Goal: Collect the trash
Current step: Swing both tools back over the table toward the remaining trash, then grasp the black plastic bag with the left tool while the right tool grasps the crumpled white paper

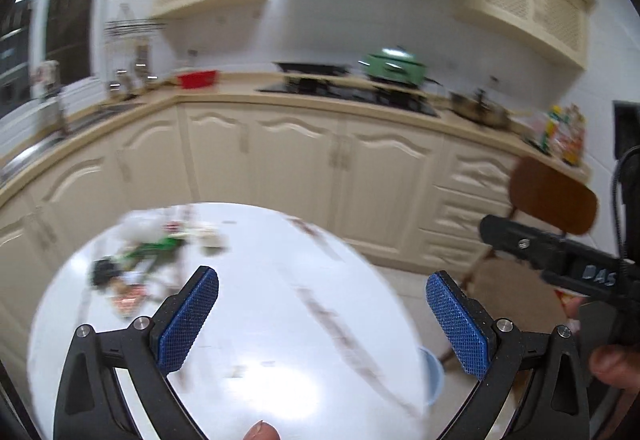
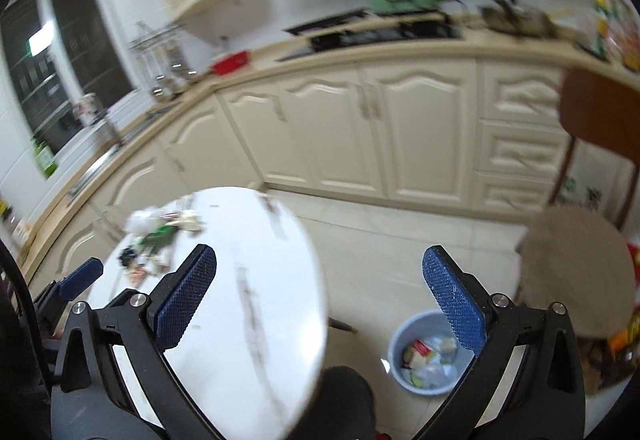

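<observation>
Both frames motion-blurred. Left gripper [image 1: 322,314] jaws wide, empty, above white round tabletop [image 1: 280,320]. Right gripper [image 2: 319,300] jaws wide, empty. Trash pile [image 1: 148,260] on tabletop far-left edge. Blue bin [image 2: 428,354] on floor, part-filled with wrappers.

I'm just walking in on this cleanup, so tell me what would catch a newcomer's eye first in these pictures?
Probably the round white table, with a heap of trash on its far left side. Next, the pale blue bin on the floor to the table's right, already holding wrappers. Both the left gripper and the right gripper are open and empty.
</observation>
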Action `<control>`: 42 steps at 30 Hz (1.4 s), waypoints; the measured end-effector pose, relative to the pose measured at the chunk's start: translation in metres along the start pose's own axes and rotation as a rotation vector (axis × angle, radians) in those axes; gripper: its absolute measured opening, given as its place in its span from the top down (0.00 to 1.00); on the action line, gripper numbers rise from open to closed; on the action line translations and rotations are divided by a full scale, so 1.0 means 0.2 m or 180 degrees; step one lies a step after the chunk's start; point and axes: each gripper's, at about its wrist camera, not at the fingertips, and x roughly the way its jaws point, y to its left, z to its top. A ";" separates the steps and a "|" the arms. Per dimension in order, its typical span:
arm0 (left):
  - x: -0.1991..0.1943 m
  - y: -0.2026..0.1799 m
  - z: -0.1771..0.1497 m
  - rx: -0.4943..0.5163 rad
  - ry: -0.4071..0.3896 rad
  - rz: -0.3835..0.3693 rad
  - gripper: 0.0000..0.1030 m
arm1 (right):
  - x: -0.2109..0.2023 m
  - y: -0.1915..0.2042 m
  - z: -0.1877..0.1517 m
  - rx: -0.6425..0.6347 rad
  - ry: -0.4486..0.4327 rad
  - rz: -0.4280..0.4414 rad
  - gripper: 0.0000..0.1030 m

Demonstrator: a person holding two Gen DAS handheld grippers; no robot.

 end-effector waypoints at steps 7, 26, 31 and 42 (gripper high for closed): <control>-0.28 0.41 -0.13 -0.0400 -0.0170 0.0553 0.01 | 0.07 0.53 0.00 -0.0494 -0.0037 0.0362 0.00; 0.13 0.91 -0.05 -0.0802 0.0416 0.1118 0.01 | 0.72 1.03 -0.07 -0.1086 0.0500 0.0452 0.00; 0.47 1.10 0.09 -0.0801 0.0670 0.1085 0.01 | 1.00 1.05 -0.04 -0.1097 0.0736 0.0322 0.00; 1.05 1.33 0.26 -0.0805 0.1015 0.1113 0.01 | 1.47 1.10 -0.05 -0.1161 0.1110 0.0219 0.04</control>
